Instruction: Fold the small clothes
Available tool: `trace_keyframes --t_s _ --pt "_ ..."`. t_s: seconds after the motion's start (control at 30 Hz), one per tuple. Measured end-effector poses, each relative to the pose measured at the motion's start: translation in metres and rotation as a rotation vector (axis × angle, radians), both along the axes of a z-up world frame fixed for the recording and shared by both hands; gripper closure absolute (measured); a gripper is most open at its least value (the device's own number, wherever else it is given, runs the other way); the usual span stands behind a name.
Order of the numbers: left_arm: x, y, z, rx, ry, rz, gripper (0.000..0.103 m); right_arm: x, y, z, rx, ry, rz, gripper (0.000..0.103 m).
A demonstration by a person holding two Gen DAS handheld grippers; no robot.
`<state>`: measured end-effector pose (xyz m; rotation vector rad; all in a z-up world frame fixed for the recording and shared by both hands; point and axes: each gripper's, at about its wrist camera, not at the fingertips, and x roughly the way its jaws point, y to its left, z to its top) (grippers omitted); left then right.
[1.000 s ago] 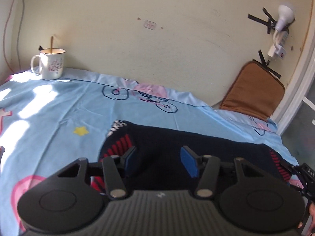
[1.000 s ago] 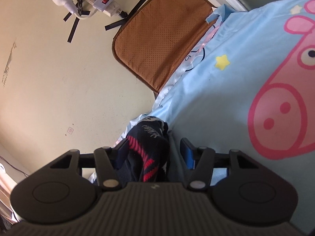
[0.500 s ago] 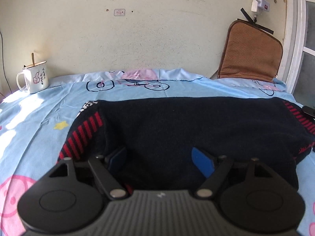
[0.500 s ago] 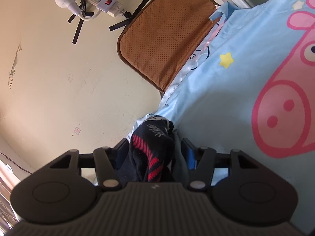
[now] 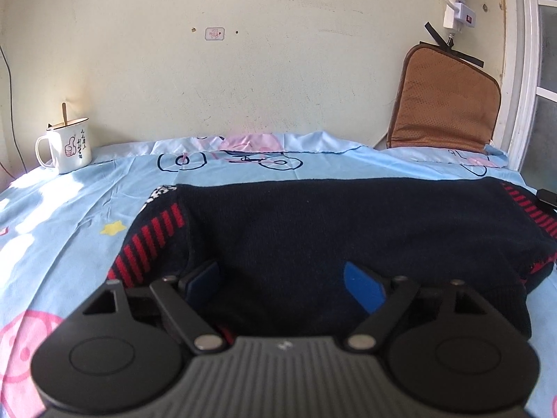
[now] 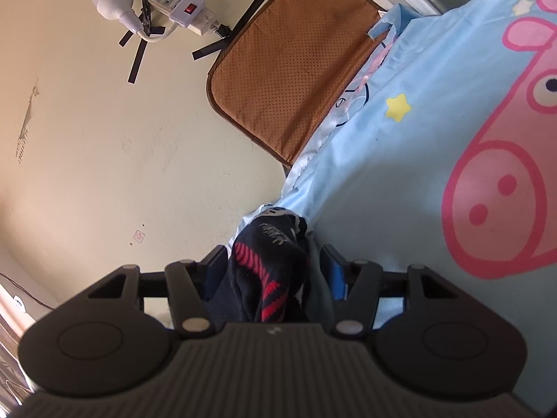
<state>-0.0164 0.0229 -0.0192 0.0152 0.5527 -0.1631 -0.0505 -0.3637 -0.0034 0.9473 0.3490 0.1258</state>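
Observation:
A small dark navy knit garment with red stripes (image 5: 330,230) lies spread on the light blue bedsheet (image 5: 69,216). My left gripper (image 5: 283,280) is open, its blue pads wide apart over the garment's near edge. In the right wrist view my right gripper (image 6: 275,271) is shut on a bunched end of the same garment (image 6: 271,261), and cloth fills the gap between its pads. The right gripper's tip shows at the left wrist view's right edge (image 5: 546,196), by the garment's striped right end.
A white mug with a stick in it (image 5: 68,148) stands at the back left by the wall. A brown cushion (image 5: 442,104) leans on the wall at the back right, a power strip (image 6: 181,7) taped above. A window frame (image 5: 522,69) bounds the right.
My left gripper has opened wider and come level, closer over the garment. The garment now lies flatter and broader. The right gripper stays clamped, shifted slightly.

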Motion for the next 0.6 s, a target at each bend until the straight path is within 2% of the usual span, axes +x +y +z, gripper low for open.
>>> trace_keyframes --t_s 0.1,0.2,0.4,0.6 --pt "-0.003 0.004 0.001 -0.031 -0.02 0.011 0.007 0.0 0.0 0.0 -0.002 0.001 0.0 0.042" --pt "-0.006 0.011 0.002 -0.076 -0.032 0.008 0.0 0.0 0.0 0.0 -0.004 0.002 0.0 0.042" --pt "-0.01 0.011 0.001 -0.086 -0.053 0.012 0.0 0.001 0.001 0.001 -0.018 0.007 0.003 0.041" --pt "-0.007 0.01 0.0 -0.068 -0.025 0.012 0.0 0.003 0.004 0.003 -0.051 0.018 0.01 0.04"
